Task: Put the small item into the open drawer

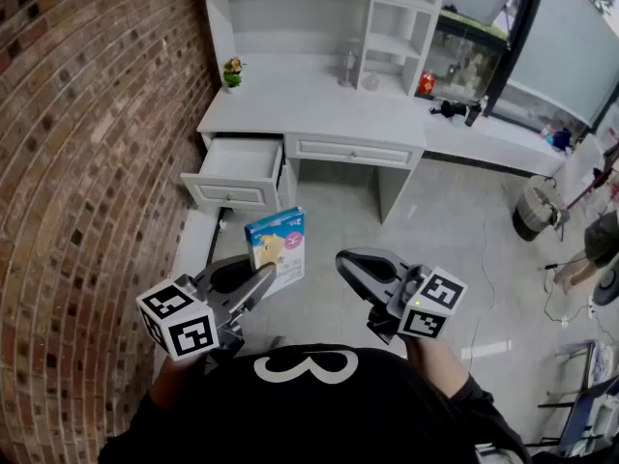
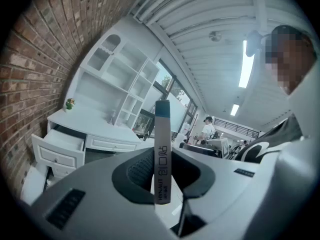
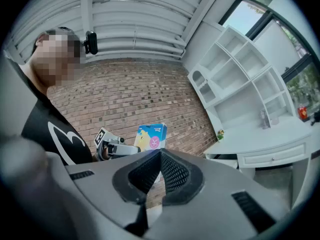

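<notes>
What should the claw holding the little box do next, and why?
Probably carry it forward toward the open white drawer. The left claw pinches the small blue and white cardboard box, so the grip looks done, but the drawer, at the white desk's left end, is some way ahead across the floor.

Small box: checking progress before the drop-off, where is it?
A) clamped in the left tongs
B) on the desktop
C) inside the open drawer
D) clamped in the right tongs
A: the small box stands clamped in the left tongs, short of the open drawer.
</notes>
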### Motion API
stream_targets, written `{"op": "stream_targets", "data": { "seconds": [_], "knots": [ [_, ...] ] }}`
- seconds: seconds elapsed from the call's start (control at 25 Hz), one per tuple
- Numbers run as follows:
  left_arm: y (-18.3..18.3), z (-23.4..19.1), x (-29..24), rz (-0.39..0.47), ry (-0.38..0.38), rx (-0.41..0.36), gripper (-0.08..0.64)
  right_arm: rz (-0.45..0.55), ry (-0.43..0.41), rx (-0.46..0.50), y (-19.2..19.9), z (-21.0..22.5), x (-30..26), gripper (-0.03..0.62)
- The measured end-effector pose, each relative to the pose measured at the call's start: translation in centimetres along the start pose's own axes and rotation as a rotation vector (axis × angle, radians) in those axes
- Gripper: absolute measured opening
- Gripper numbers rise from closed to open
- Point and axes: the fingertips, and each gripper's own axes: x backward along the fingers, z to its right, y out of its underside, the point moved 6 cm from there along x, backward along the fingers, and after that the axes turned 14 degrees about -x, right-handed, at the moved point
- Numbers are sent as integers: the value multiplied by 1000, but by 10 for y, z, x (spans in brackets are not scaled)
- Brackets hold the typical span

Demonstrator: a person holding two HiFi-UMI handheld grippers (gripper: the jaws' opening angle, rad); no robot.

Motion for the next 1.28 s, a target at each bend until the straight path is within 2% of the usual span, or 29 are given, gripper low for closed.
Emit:
{"op": "stream_targets", "data": {
  "seconds": [0.32, 0.56, 0.72, 1.08, 1.28],
  "knots": [
    [7, 29, -14, 3, 17, -44, 80, 34, 9, 27, 1, -1, 33, 9],
    [7, 23, -27, -11, 40, -61, 80, 33, 20, 58, 5, 0, 35, 11],
    [9, 20, -39, -16, 51, -59, 80, 38, 43, 17, 5, 14, 41, 11],
    [22, -52, -42, -11, 29, -16, 80, 19, 96, -31, 0, 58, -8, 11],
    [27, -113, -45, -19, -1, 31, 80, -14, 115, -77, -9, 96, -58, 11]
  ]
}}
